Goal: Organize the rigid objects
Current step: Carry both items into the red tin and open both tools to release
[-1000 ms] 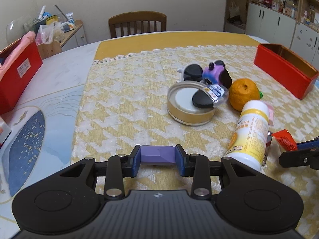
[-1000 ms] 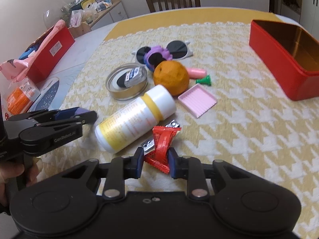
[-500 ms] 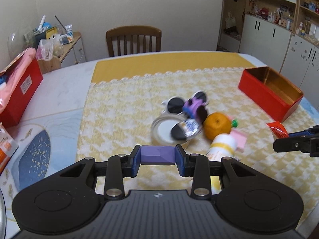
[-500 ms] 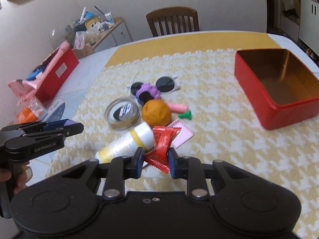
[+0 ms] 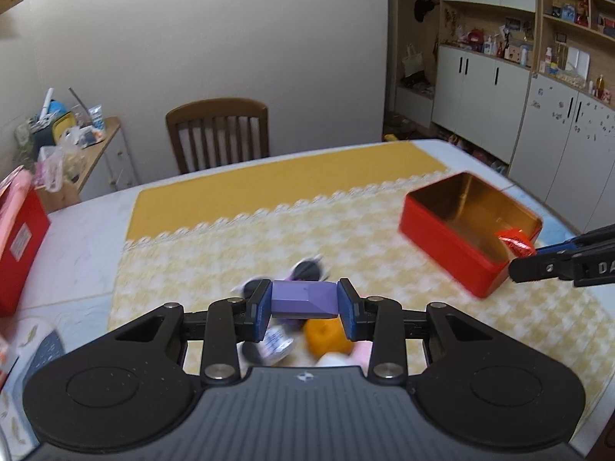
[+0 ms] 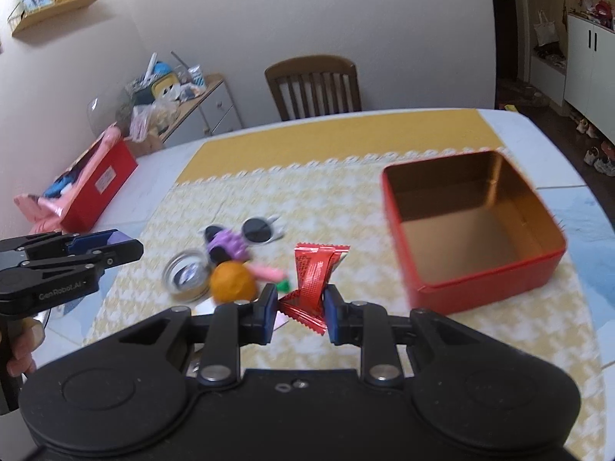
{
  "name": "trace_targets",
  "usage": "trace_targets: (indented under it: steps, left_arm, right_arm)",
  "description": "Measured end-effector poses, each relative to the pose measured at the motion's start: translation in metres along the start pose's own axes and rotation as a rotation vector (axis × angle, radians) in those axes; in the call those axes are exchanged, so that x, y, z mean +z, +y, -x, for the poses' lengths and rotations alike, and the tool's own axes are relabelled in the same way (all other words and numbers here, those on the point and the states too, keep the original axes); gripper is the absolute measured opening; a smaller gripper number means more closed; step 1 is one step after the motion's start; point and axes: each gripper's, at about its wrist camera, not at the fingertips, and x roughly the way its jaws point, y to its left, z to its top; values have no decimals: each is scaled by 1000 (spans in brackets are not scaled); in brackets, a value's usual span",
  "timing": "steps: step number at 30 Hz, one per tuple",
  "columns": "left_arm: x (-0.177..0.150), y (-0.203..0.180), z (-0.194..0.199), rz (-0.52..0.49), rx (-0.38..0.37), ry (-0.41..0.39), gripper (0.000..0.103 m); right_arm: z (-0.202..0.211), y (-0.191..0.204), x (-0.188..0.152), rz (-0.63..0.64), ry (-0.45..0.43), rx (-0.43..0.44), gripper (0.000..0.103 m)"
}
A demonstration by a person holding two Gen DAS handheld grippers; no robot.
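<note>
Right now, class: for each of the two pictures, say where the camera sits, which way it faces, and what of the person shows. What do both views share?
Left wrist: on the left gripper, facing across the table; it clamps a purple block; right gripper enters at right.
Right wrist: on the right gripper, facing the same way, pinching a red packet; a hand shows.
Shared: red tin, chair, orange.
</note>
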Motion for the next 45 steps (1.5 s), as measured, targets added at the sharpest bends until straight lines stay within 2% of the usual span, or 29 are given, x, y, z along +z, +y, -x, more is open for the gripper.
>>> trace_targets:
  steps: [12,21,27,36,45]
  left_arm:
    - [56,-92,-55,-25,-45,1,35]
    - [82,-152,-110,-1,-114,60,35]
    - [92,-193,-144,-61,-138,90,35]
    - [98,-210,-213,-29,-112,166,35]
    - [100,-216,-259,2,-104,244,35]
  right_arm:
    - [4,-82,32,38,0,-8,25]
    - [-11,-140,44,77,50,-15,25]
    - [-29,-162,44,115,84,-12,25]
    - [-64,-179,51,130,148,-1,25]
    - [-93,-183,57,152,242,-3,25]
